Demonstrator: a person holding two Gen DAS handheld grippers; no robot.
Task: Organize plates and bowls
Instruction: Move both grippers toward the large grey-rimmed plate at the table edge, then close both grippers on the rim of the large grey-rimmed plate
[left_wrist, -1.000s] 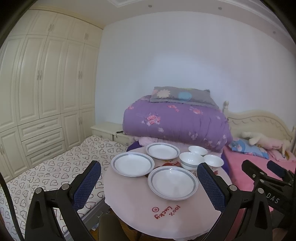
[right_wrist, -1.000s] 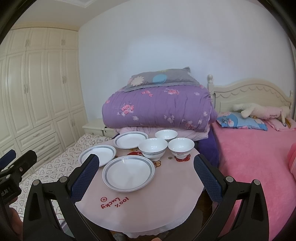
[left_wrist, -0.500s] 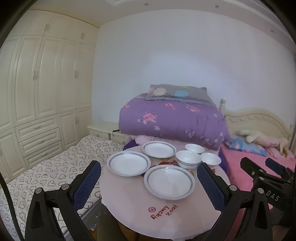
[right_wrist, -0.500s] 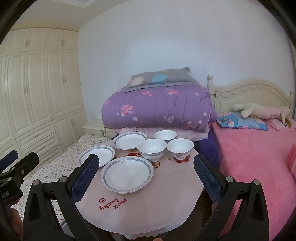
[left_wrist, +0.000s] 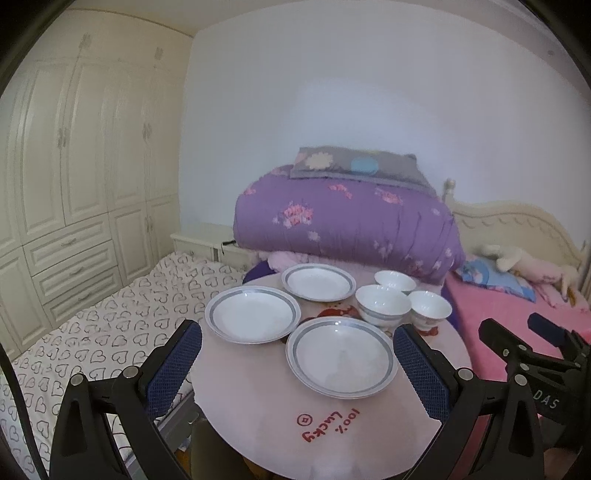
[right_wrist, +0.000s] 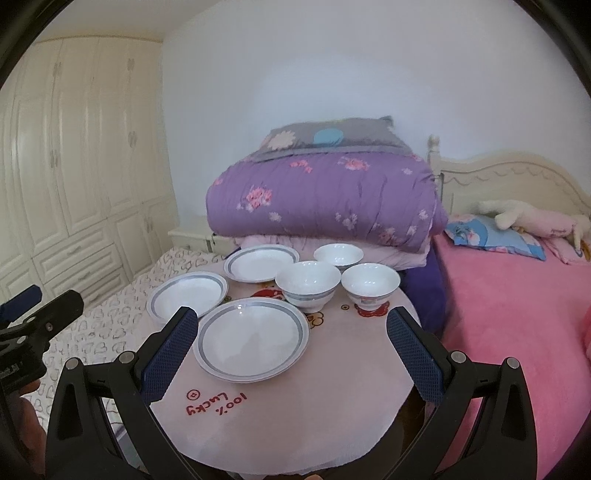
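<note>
Three white plates with grey rims lie on a round pink table (left_wrist: 258, 417): a near one (left_wrist: 341, 356) (right_wrist: 253, 339), a left one (left_wrist: 253, 314) (right_wrist: 186, 295) and a far one (left_wrist: 317, 282) (right_wrist: 260, 262). Three white bowls stand to their right: a grey-banded one (left_wrist: 382, 306) (right_wrist: 306, 282), a far one (left_wrist: 395, 282) (right_wrist: 338, 254) and a right one with a red mark (left_wrist: 430, 308) (right_wrist: 369, 284). My left gripper (left_wrist: 295, 365) is open and empty above the near plate. My right gripper (right_wrist: 290, 358) is open and empty over the table's near side.
A folded purple quilt (left_wrist: 343, 225) with a grey pillow lies right behind the table. A pink bed (right_wrist: 509, 317) is to the right, a heart-print bed (left_wrist: 96, 325) to the left. Cream wardrobes (left_wrist: 74, 177) line the left wall.
Both grippers have moved a little closer to the table; the dishes look larger. Nothing on the table has moved.
</note>
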